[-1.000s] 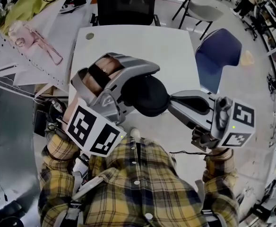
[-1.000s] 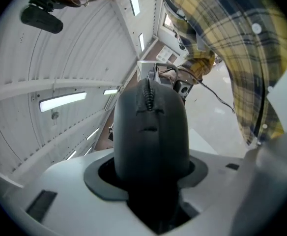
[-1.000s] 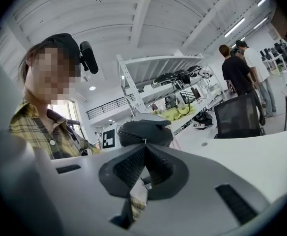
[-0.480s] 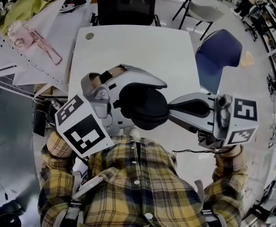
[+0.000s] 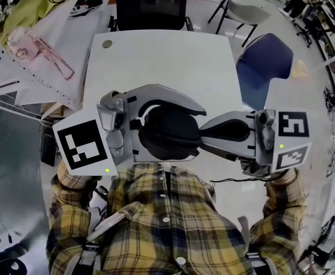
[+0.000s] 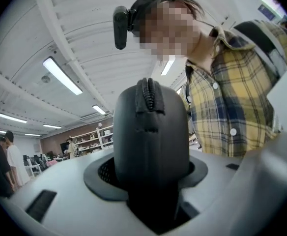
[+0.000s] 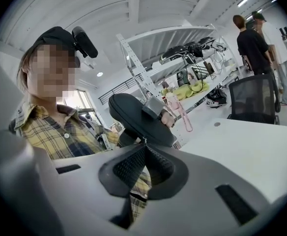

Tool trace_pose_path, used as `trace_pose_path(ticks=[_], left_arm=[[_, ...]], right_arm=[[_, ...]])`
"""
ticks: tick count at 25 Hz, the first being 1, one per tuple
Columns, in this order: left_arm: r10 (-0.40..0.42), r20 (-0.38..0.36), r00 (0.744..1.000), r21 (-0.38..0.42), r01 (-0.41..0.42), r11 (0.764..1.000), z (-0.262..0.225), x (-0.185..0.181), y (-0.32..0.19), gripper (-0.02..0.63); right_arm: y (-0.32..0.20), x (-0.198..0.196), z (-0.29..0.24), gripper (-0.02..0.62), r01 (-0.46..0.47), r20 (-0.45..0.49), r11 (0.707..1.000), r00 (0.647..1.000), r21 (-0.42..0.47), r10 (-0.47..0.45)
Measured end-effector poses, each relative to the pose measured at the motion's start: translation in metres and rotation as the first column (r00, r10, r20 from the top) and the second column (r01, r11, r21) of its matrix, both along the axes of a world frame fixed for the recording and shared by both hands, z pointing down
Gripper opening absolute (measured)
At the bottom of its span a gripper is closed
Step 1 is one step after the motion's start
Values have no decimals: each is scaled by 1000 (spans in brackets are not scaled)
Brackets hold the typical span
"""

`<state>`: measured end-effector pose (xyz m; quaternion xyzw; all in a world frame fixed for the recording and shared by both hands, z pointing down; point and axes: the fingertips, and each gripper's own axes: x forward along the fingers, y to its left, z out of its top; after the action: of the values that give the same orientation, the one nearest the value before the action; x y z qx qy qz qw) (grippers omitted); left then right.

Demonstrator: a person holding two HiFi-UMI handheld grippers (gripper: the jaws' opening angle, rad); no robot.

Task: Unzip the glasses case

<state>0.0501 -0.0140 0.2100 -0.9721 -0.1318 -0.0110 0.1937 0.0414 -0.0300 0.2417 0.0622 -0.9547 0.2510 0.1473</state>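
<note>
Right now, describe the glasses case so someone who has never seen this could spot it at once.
Find the white table, then look over its near edge. The glasses case is the black rounded shell clamped in the left gripper, the right gripper on its zip pull; it alone is dark and zipped.

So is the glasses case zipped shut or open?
Looks shut: in the left gripper view the zipper teeth on the glasses case meet with no gap. Its far side is hidden.
</note>
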Motion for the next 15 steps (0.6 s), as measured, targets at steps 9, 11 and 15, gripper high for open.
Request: trace_pose_path(ticks=[9, 11, 15], left_arm=[[7, -220, 976, -279, -70, 958, -25, -11, -15, 245], [-10, -271, 963, -321, -80, 944, -31, -13, -21, 245], [-33, -321, 947, -364, -91, 927, -37, -14, -27, 245]], right_arm=[[-4, -1, 14, -2, -7, -6, 999, 1000, -49, 6], [-4, 0, 16, -2, -11, 0, 997, 1000, -71, 11], [-10, 2, 19, -2, -36, 32, 997, 999, -74, 38]])
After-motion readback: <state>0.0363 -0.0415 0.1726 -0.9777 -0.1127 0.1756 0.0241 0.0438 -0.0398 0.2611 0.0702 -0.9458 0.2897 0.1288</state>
